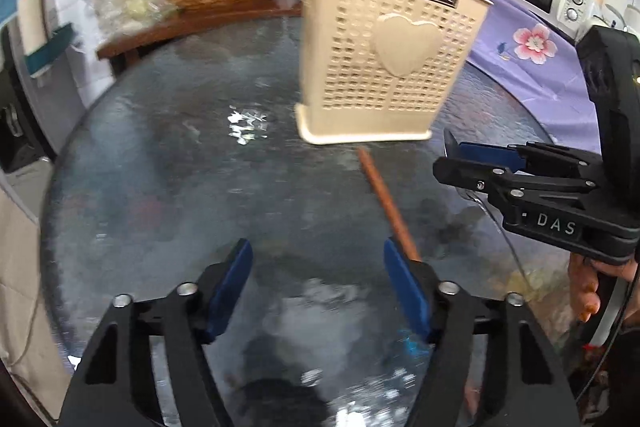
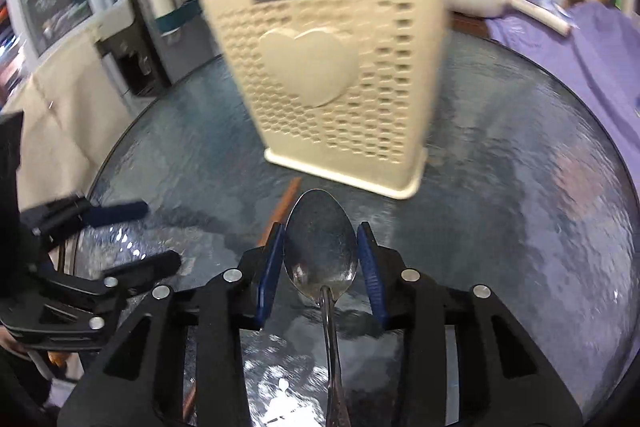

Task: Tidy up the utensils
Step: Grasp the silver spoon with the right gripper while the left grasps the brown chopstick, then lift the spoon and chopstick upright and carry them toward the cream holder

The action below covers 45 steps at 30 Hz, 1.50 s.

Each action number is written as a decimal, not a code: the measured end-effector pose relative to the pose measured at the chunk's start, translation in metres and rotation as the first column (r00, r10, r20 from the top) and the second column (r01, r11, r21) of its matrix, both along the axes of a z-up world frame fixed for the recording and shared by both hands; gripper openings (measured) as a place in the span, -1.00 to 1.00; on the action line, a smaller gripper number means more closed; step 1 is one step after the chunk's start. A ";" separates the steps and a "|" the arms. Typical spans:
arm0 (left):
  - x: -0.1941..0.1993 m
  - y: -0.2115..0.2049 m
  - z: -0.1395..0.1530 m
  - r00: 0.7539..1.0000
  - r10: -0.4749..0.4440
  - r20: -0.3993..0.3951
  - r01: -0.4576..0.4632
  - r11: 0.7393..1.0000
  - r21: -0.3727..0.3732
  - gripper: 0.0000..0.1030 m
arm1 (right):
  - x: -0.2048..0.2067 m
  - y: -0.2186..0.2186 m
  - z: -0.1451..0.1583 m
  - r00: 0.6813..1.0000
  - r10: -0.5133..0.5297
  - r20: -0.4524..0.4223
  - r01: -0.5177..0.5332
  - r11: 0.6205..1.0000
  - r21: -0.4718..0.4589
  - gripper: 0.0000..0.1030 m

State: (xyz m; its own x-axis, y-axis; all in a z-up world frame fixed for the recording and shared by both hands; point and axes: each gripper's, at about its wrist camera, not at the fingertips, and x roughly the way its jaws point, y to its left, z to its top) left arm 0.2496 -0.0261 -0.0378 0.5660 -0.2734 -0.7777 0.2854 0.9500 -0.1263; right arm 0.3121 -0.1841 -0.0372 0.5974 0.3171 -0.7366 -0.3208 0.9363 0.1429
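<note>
**Spoon pinched by the bowl, chopstick waiting on the glass**

My right gripper [image 2: 320,259] has its blue pads closed on the bowl of a metal spoon [image 2: 320,255], one pad on each rim, bowl facing up, the handle running back toward six o'clock under the camera. That steel is stiff, light and slick; gripped across the curved bowl edges I judge it could pivot or slide, so I would keep the wrist steady and avoid jolts. A hold on the neck or handle would be surer, but this one should do for a short carry.

My left gripper [image 1: 318,285] stands open with nothing between its pads. Just past its right pad, toward one o'clock, a wooden chopstick [image 1: 384,199] lies flat on the glass table [image 1: 160,167], its far tip almost touching the base of the holder. It is thin, light and rigid; lying flat on smooth glass it may skate, so I would pinch it mid-length.

Farther out, at twelve o'clock from the spoon, the cream perforated utensil holder [image 2: 332,75] with its heart emblem stands upright on the table, open at the top.
</note>
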 end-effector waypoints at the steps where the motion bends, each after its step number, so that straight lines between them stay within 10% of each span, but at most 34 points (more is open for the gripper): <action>1: 0.004 -0.006 -0.001 1.000 -0.011 -0.018 0.011 1.000 -0.009 0.13 | -0.001 -0.003 0.001 1.000 -0.011 -0.002 0.011 1.000 0.002 -0.26; 18: 0.053 -0.057 -0.016 0.995 -0.022 -0.102 0.025 0.999 0.034 -0.28 | -0.012 -0.036 0.015 0.995 -0.098 0.014 0.097 0.994 0.052 -0.26; 25: 0.056 -0.064 -0.016 0.996 -0.018 -0.083 0.025 0.996 0.084 -0.80 | -0.010 -0.044 0.012 0.994 -0.113 0.006 0.113 0.992 0.052 -0.26; 45: 0.037 -0.052 0.016 1.000 -0.008 0.012 0.008 1.000 0.000 -0.87 | -0.026 -0.049 0.039 0.989 -0.121 0.087 0.111 0.988 0.105 -0.26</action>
